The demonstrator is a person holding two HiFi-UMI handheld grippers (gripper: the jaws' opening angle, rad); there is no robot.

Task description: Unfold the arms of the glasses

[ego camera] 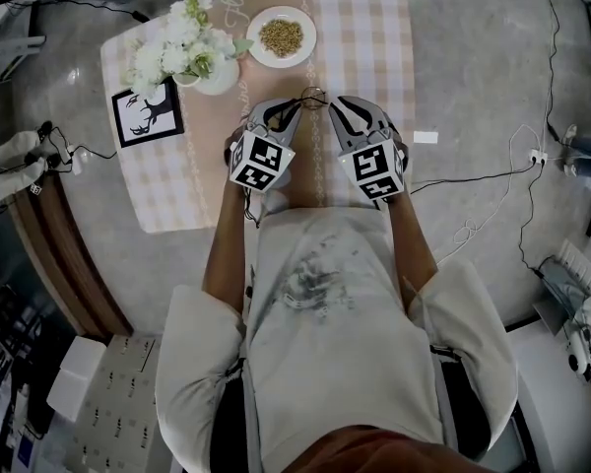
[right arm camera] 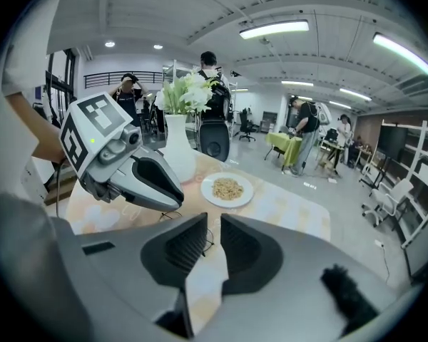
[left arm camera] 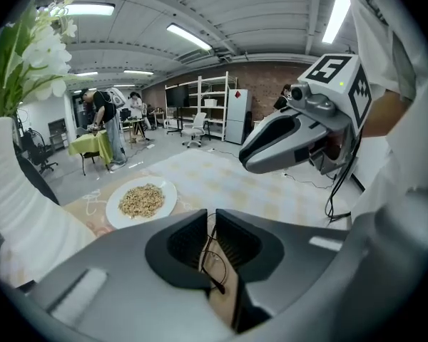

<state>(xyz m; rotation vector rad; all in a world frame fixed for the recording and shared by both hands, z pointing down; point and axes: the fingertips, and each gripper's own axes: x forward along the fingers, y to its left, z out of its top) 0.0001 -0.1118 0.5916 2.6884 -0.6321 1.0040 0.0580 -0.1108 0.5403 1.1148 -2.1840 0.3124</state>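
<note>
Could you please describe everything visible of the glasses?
The glasses are a thin, dark wire frame with round rims, seemingly metal. They stand edge-on in the narrow gap of the left gripper, its pads apparently pinching them, over the checked tablecloth. The right gripper, jaws slightly apart, waits beside them, not gripping. Arm position is unclear.

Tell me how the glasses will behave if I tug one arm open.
Likely very light: the glasses look like thin wire. That wire may flex or bend under a hard tug. Pinched in the left gripper, so thin a frame could slip or twist.
</note>
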